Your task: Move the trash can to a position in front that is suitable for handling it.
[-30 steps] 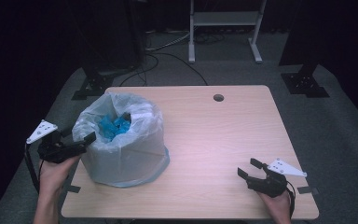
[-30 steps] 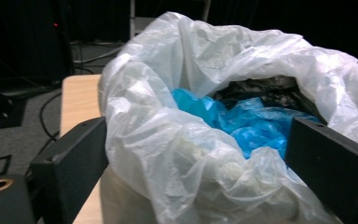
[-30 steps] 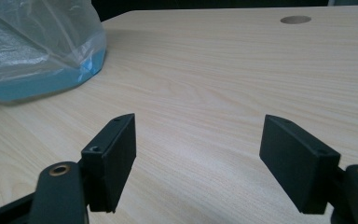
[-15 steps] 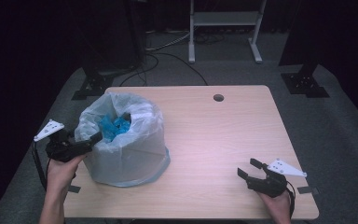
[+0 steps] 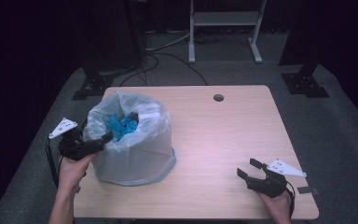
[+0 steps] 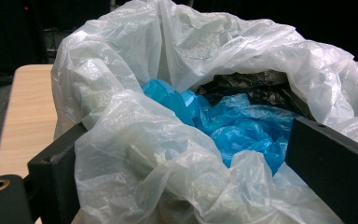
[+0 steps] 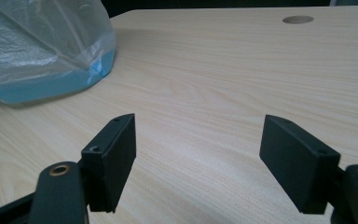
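A: White, crinkled plastic — that's the bin liner [image 5: 135, 140], draped over a blue bin [image 7: 51, 86] at the left of the wooden table [image 5: 223, 135]. Its rim is bunched up on the side nearest the person.

B: And the left gripper [image 5: 103, 138]?

A: Right at that near rim. In the left gripper view its jaws stand apart with a thick fold of the liner [image 6: 168, 163] lying between them; they bracket the plastic but don't look pressed onto it yet. So: open, film in the gap.

B: Which way does the rest of the bag lie from it?

A: Ahead and slightly above. The mouth opens away from the jaws, with crumpled blue plastic [image 6: 242, 126] and some black film [image 6: 256, 86] inside. The rim edge runs crosswise to the jaws, which I'd judge suits a pinch.

B: The right gripper [image 5: 250, 169]?

A: Well apart, resting low near the table's front right corner, jaws spread wide over bare wood. The bin sits off to its left. The left hand [image 5: 72, 170] is plainly the nearer one.
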